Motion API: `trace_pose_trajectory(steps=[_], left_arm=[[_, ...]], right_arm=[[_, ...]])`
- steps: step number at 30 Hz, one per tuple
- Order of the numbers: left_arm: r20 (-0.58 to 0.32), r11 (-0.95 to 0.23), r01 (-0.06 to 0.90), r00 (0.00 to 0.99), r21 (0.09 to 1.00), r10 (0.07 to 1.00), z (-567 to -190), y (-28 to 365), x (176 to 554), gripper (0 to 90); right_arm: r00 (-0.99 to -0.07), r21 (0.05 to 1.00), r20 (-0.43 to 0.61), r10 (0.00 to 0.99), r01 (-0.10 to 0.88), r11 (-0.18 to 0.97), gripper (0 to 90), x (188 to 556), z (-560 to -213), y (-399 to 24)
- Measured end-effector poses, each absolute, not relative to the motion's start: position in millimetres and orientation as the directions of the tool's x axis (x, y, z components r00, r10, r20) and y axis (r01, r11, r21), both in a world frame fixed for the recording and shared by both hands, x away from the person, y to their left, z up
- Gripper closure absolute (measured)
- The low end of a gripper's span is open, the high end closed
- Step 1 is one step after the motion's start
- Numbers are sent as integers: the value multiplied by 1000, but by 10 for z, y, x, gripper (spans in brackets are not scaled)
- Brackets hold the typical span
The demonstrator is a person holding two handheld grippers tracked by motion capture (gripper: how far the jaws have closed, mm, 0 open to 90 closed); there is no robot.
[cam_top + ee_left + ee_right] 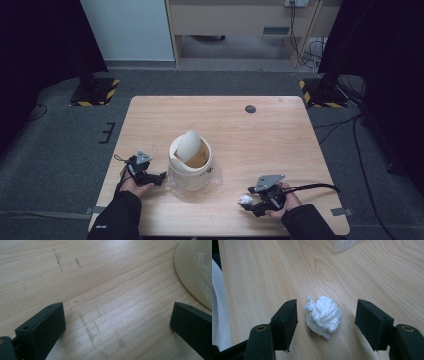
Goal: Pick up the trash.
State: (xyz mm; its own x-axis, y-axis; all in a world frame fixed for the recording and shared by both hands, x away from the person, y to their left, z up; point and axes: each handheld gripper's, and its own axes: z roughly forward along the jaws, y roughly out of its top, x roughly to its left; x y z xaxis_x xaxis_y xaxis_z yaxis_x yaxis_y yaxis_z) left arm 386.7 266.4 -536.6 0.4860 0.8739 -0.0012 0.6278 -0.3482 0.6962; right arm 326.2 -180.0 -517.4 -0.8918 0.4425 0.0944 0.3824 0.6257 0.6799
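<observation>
A crumpled white paper ball (324,316) lies on the wooden table (260,145) near its front right, also seen as a small white ball (244,200) in the high view. My right gripper (327,310) stands open around it, one jaw on each side with a gap to the paper on both. A cream round bin (190,167) with a tilted swing lid (187,145) stands at the table's middle front. My left gripper (161,178) rests low just left of the bin, open with only bare wood between its jaws (117,315); the bin's base (195,272) curves in at the upper right.
A clear plastic liner (342,245) spreads from the bin's foot toward the right gripper. A dark round cable hole (250,109) sits near the table's far edge. The front edge is close behind both hands. Black stands with striped feet (92,92) flank the table on the floor.
</observation>
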Motion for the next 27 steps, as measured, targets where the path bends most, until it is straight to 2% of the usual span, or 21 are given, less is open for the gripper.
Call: trace_pose_trajectory(steps=[7,18,27], left_arm=[[-1,-348,628,486,696,874,-5366,2664,3868,0],[-1,-348,628,486,696,874,-5366,2664,3868,0],[-1,-348,628,486,696,874,-5366,2664,3868,0]], right_arm=[[-898,662,74,433,369,653,433,3270,-5193,-1796],[-903,657,79,422,365,660,621,3287,-5172,-1809],[-895,680,91,436,376,630,641,3298,-5112,-1835]])
